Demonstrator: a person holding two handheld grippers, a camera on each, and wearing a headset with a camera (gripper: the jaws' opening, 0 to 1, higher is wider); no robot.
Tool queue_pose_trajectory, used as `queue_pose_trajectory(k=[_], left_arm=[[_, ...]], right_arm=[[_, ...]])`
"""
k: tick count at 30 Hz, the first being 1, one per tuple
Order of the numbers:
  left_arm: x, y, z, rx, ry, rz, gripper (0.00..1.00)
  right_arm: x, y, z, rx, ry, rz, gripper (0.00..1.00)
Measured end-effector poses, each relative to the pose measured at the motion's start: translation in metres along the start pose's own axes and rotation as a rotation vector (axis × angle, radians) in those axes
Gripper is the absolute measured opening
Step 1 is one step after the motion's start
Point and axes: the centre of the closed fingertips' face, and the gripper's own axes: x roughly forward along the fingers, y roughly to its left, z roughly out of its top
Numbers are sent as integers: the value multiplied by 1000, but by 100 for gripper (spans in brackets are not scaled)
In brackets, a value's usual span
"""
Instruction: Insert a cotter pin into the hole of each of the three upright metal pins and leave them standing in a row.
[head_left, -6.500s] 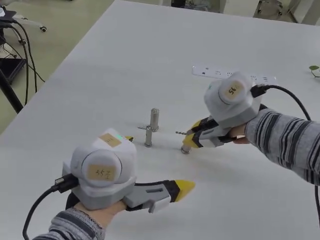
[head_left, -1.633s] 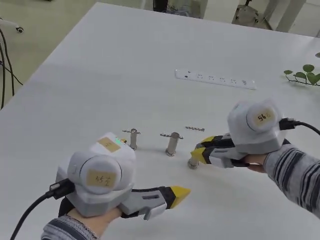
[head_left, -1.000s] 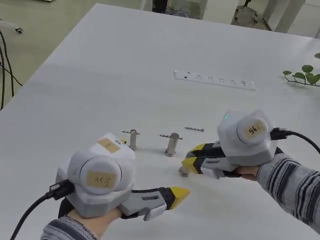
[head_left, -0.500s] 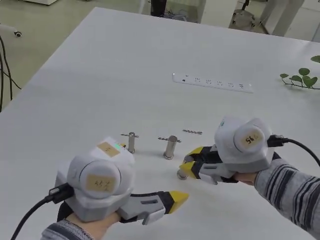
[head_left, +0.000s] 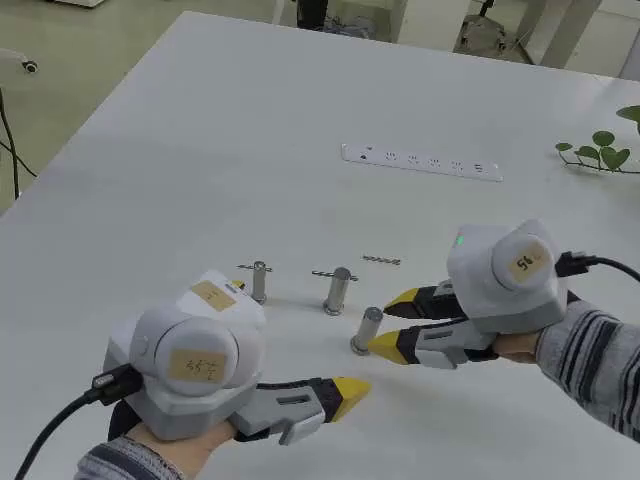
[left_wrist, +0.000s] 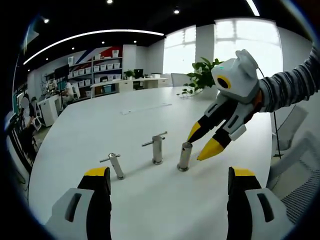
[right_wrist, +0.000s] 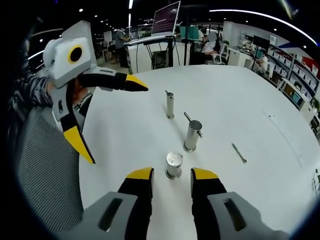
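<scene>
Steel far pin (head_left: 259, 281) and middle pin (head_left: 337, 290) are fitted with cotters. The near pin (head_left: 366, 330) is left bare before the spread jaws of the right gripper (head_left: 392, 323). A loose cotter pin (head_left: 381, 261) is not yet fetched, and the left gripper (left_wrist: 169, 172) is held spread, empty.

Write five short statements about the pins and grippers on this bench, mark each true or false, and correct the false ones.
1. The metal pin by the right gripper carries a cotter pin. False: that pin is bare.
2. A loose cotter pin lies flat on the table. True.
3. The left gripper is shut on a pin. False: its fingers are open and empty.
4. The left pin and middle pin each carry a cotter pin. True.
5. The power strip lies between the pins and the person. False: it lies beyond the pins.
</scene>
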Motion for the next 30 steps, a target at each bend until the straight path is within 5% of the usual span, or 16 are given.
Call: queue_pose_trajectory(k=[14,30], left_arm=[[0,6,-2,-30,4,15,96],[-1,15,-2,-45,-4,44,91]], right_arm=[[-10,-41,-7,-52,94,-12,24],[17,-98,-15,-149,240,-40,21]])
